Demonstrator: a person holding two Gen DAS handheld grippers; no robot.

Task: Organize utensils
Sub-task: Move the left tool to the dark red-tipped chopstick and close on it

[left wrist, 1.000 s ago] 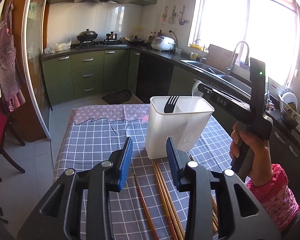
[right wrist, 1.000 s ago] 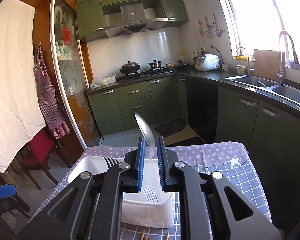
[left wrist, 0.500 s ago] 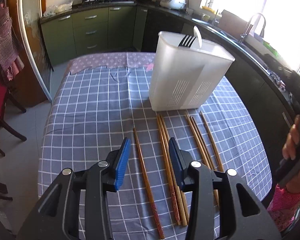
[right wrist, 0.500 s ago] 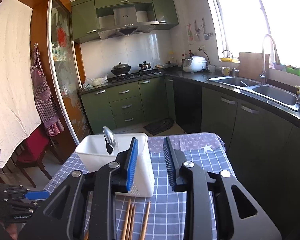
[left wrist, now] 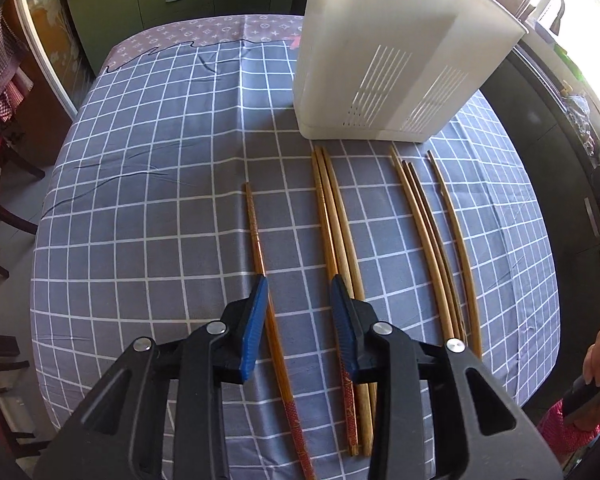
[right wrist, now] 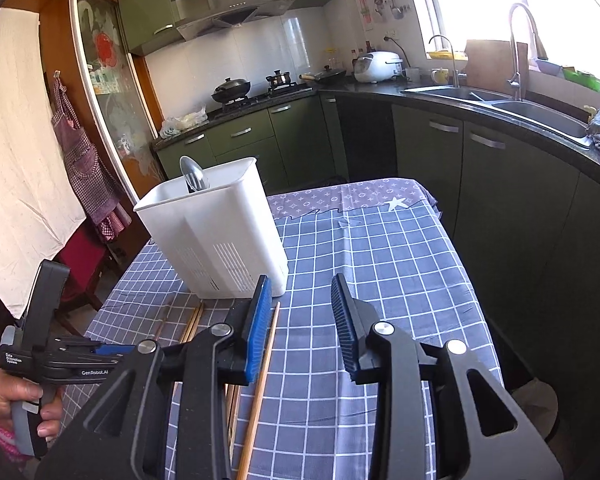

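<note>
Wooden chopsticks (left wrist: 332, 216) (some red-tipped) lie parallel; both tongs part-open, empty.

The tall white plastic utensil caddy (left wrist: 396, 60) blocks the far middle of the checked-cloth desk (left wrist: 140, 184). Before it, wooden chopsticks (left wrist: 336, 232) lie in separate rows with bare cloth lanes between. The desk's left half is open, as is its right side (right wrist: 400, 264) beside the caddy.

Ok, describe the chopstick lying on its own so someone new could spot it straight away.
Find the white utensil holder on the checked tablecloth. Chopsticks lie in front of it; the lone chopstick is farthest left in the left wrist view, apart from the bundles and with a red patterned end.
</note>
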